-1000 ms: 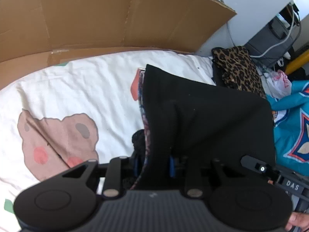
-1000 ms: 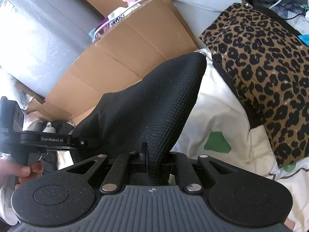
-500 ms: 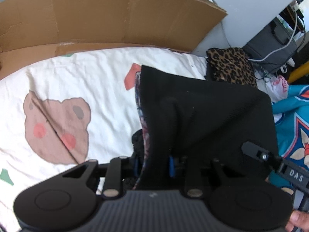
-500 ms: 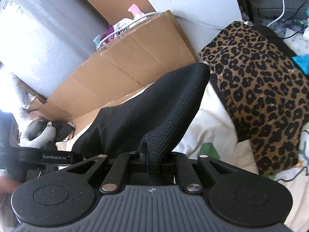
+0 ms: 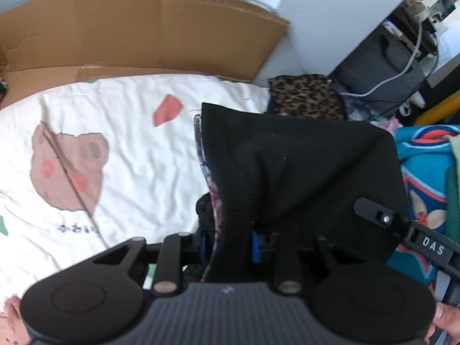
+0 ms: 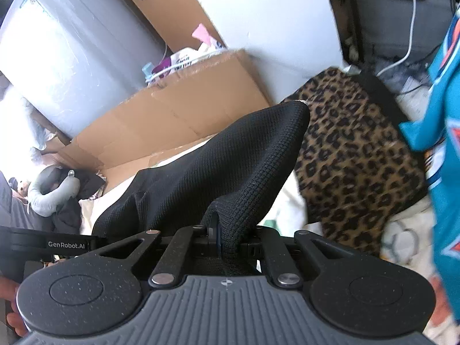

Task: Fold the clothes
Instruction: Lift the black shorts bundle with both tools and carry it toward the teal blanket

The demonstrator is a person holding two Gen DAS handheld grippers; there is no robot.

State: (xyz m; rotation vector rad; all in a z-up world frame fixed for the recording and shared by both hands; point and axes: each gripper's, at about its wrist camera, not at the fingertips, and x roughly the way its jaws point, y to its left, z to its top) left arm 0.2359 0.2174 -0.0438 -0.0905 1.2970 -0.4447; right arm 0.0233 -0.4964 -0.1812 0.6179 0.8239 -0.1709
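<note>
A black knitted garment [image 5: 302, 172] is held up between the two grippers, clear of a white bed sheet [image 5: 129, 149] printed with a brown bear face [image 5: 69, 166] and a small red patch [image 5: 166, 110]. The left gripper [image 5: 228, 244] is closed on a bunched edge of the garment, where a patterned inner layer [image 5: 212, 184] is seen along the left side of the black cloth. In the left wrist view, the tip of the right gripper [image 5: 379, 215] is seen at the far right corner of the same garment, and part of a hand [image 5: 445, 325] is visible at the lower right edge. In the right wrist view, the right gripper [image 6: 221, 235] is pinched tight on a thin fold of the black knit [image 6: 230, 166], which rises from the jaws in a taut peak toward the upper right. The left gripper [image 6: 46, 243] is seen at the left of that view, at the other end of the cloth. A flattened cardboard sheet [image 5: 138, 28] is stood along the far side of the bed. A leopard-print garment [image 6: 353, 155] is laid beside the sheet, and a teal printed garment [image 6: 442, 132] is seen at the right edge. A grey neck pillow [image 6: 53, 192] is lying at the left in the right wrist view.
</note>
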